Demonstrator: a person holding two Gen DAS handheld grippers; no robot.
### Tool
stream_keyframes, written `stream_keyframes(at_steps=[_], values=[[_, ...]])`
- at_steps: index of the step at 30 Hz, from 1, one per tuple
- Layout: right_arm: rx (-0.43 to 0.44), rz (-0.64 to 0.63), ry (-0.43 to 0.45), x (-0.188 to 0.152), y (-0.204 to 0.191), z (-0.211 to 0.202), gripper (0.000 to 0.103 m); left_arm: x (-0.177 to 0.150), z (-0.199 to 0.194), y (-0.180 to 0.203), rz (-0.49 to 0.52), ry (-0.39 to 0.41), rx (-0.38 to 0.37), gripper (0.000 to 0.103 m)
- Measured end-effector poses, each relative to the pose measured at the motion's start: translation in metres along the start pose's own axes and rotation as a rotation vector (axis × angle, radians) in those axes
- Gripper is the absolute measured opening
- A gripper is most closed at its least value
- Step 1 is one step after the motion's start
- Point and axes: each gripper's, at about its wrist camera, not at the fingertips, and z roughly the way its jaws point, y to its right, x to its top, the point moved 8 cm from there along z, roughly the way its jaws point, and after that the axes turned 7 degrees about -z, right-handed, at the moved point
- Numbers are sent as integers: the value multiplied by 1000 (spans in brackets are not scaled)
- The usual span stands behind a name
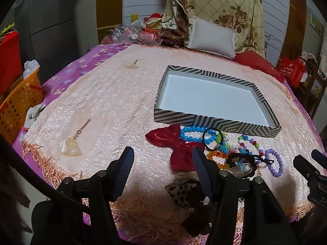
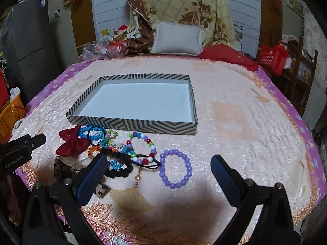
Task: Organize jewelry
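Note:
An empty striped box with a white floor lies on the pink bedspread. Just in front of it is a heap of jewelry: a red satin bow, a blue bead bracelet, a multicoloured bead bracelet, black hair ties and a purple bead bracelet lying apart. My left gripper hovers open near the bed's front edge, left of the bow. My right gripper is open just before the purple bracelet, holding nothing.
A white cushion, a red pillow and floral bedding sit at the far end of the bed. An orange basket stands off the left side. A leopard-print hair piece lies by the fringe.

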Motion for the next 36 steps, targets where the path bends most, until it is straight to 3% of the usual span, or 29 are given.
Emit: stream_keyframes(at_steps=[36], values=[[28, 2, -49, -5, -7, 18, 102, -4, 8, -4, -11, -15, 19, 48]])
